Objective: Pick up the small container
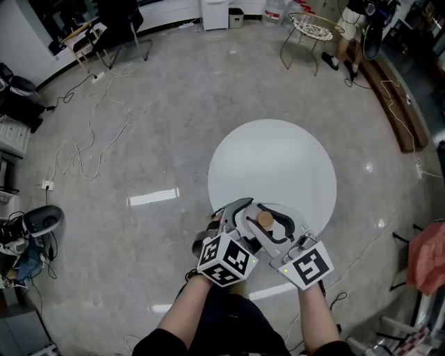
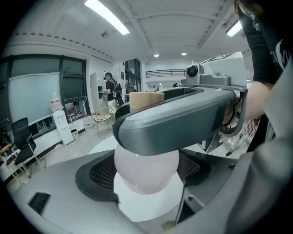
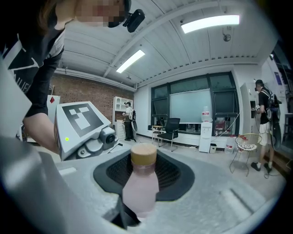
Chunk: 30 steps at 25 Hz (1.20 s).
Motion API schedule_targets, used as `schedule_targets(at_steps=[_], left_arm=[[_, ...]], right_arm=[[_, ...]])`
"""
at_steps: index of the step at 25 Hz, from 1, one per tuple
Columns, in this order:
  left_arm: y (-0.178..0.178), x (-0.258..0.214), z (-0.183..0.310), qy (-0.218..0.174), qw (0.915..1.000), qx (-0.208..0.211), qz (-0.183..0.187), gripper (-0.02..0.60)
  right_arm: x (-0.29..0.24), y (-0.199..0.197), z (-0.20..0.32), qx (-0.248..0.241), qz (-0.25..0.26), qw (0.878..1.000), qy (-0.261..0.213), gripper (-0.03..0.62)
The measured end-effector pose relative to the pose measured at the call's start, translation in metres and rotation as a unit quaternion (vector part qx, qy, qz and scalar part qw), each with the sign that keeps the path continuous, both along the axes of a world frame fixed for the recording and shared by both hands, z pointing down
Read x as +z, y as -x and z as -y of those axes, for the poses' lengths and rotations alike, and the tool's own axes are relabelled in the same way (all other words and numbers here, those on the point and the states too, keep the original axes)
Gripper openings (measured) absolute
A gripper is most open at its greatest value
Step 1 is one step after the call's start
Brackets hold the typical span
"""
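The small container is a pale pink bottle with a tan cap (image 1: 265,220). It is held up over the near edge of a round white table (image 1: 278,160). My right gripper (image 1: 279,224) is shut on the bottle (image 3: 139,187), which stands upright against its black pad (image 3: 171,176). My left gripper (image 1: 242,217) reaches in from the left with its jaws around the same spot. In the left gripper view the bottle (image 2: 146,169) sits before a black pad, and one of the right gripper's fingers (image 2: 183,116) crosses its upper half. Whether the left pads press on it is hidden.
Loose cables (image 1: 90,139) trail over the grey floor at the left. A wire chair (image 1: 309,31) and a person (image 1: 348,28) are at the far end, near a water dispenser (image 1: 214,14). A red cloth (image 1: 427,257) hangs at the right edge.
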<state>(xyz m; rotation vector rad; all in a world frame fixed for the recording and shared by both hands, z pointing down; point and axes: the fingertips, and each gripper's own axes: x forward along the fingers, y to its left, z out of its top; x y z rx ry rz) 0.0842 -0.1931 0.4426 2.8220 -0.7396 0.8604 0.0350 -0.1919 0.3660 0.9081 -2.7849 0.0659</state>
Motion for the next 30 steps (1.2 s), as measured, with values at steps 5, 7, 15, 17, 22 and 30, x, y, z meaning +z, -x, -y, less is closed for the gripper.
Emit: schedule_targets(at_steps=[5,7,15,17,22,30], left_arm=[[-0.004,-0.021,-0.007,-0.001,0.9999,0.010,0.009,0.364],[-0.005,-0.027,-0.009,-0.002,0.9998,0.013,0.012,0.364],[-0.013,-0.051,-0.012,-0.004,0.9999,0.011,0.011,0.364],[-0.016,-0.059,-0.010,-0.005,0.9999,0.011,0.012,0.364],[-0.019,-0.076,-0.012,-0.008,0.9998,0.010,0.013,0.364],[-0.016,-0.101,-0.018,-0.017,0.9998,0.005,0.008,0.364]], right_arm=[[-0.021,-0.006,-0.007,0.005,0.010,1.000,0.002,0.133],[-0.026,-0.007,-0.008,0.008,0.012,1.000,0.001,0.133],[-0.050,-0.015,-0.012,0.005,0.009,1.000,-0.004,0.133],[-0.058,-0.018,-0.011,0.005,0.010,1.000,-0.005,0.133],[-0.074,-0.022,-0.014,0.005,0.011,1.000,-0.008,0.133],[-0.098,-0.018,-0.021,-0.002,0.008,1.000,-0.016,0.133]])
